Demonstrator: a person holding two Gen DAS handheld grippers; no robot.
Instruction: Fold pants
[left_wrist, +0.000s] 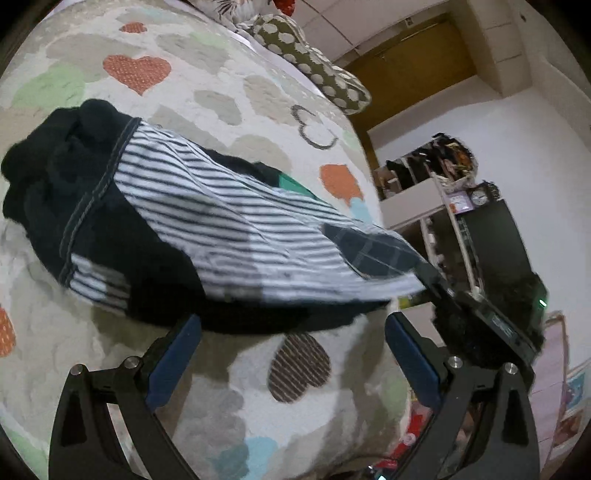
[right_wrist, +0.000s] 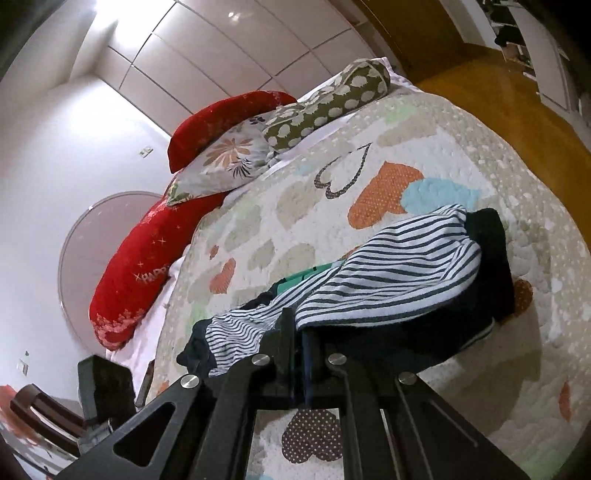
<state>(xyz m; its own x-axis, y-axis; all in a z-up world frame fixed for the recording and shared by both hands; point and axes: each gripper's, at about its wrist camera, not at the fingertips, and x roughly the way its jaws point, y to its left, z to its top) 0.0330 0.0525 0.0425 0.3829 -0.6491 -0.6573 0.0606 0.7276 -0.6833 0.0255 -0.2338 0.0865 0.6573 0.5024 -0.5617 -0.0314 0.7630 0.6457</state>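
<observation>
The pants are dark navy with white-and-navy striped lining. They lie bunched on the heart-patterned quilt. My left gripper is open and empty just in front of the pants' near edge. In the left wrist view my right gripper is at the pants' right end, clamped on the cloth. In the right wrist view, my right gripper is shut on the pants and holds that edge lifted off the quilt.
Pillows lie at the bed's head: a red bolster, a floral pillow and a green dotted cushion. The bed's edge drops to a wooden floor. A cluttered shelf stands past the bed. A chair stands beside it.
</observation>
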